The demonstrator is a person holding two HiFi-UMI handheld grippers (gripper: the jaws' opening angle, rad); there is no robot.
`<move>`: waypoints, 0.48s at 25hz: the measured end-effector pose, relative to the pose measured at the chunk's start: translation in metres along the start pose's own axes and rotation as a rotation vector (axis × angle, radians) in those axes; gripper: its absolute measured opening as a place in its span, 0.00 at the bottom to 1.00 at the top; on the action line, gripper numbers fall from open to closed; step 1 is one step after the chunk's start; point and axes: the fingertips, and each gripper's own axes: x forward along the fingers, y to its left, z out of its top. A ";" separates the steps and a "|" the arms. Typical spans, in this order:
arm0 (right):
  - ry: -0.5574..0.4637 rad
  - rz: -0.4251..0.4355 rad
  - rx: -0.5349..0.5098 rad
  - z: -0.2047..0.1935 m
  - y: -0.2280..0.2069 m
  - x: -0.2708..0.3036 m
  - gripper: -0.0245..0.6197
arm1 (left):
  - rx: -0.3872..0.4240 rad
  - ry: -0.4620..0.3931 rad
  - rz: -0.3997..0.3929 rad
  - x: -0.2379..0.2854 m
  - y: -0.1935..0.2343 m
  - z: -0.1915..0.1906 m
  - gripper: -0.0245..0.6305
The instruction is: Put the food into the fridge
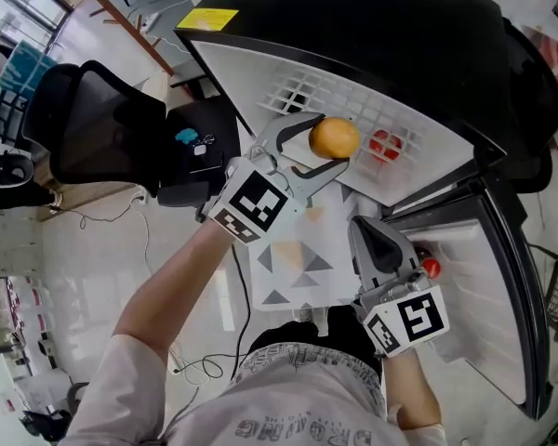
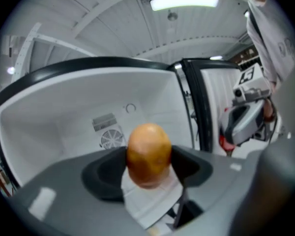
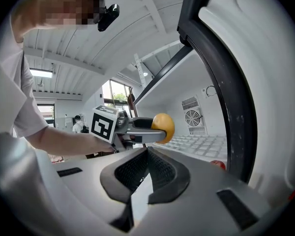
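My left gripper (image 1: pixel 332 141) is shut on a round orange-yellow fruit (image 1: pixel 334 138) and holds it at the mouth of the open black mini fridge (image 1: pixel 400 45), above its white wire shelf (image 1: pixel 302 96). In the left gripper view the fruit (image 2: pixel 147 154) fills the space between the pads, with the white fridge interior (image 2: pixel 88 107) behind it. A red food item (image 1: pixel 386 144) lies on the shelf. My right gripper (image 1: pixel 364 223) is shut and holds nothing, low beside the open fridge door (image 1: pixel 502 295). The right gripper view shows the fruit (image 3: pixel 163 127) in the left gripper (image 3: pixel 152 130).
A small red object (image 1: pixel 431 268) sits at the door's inner side, close to my right gripper. A black office chair (image 1: pixel 93 128) stands to the left. A patterned mat (image 1: pixel 298 268) lies before the fridge, and a thin cable (image 1: pixel 195 365) runs across the floor.
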 end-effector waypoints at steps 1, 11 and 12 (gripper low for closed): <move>0.001 -0.003 0.004 -0.001 -0.002 0.001 0.04 | 0.018 0.010 -0.006 0.006 0.001 -0.001 0.48; 0.007 -0.005 0.023 -0.017 -0.007 0.010 0.04 | 0.178 0.093 -0.048 0.051 0.005 -0.018 0.48; 0.006 -0.001 0.022 -0.017 -0.006 0.011 0.04 | 0.189 0.100 -0.053 0.054 0.006 -0.019 0.48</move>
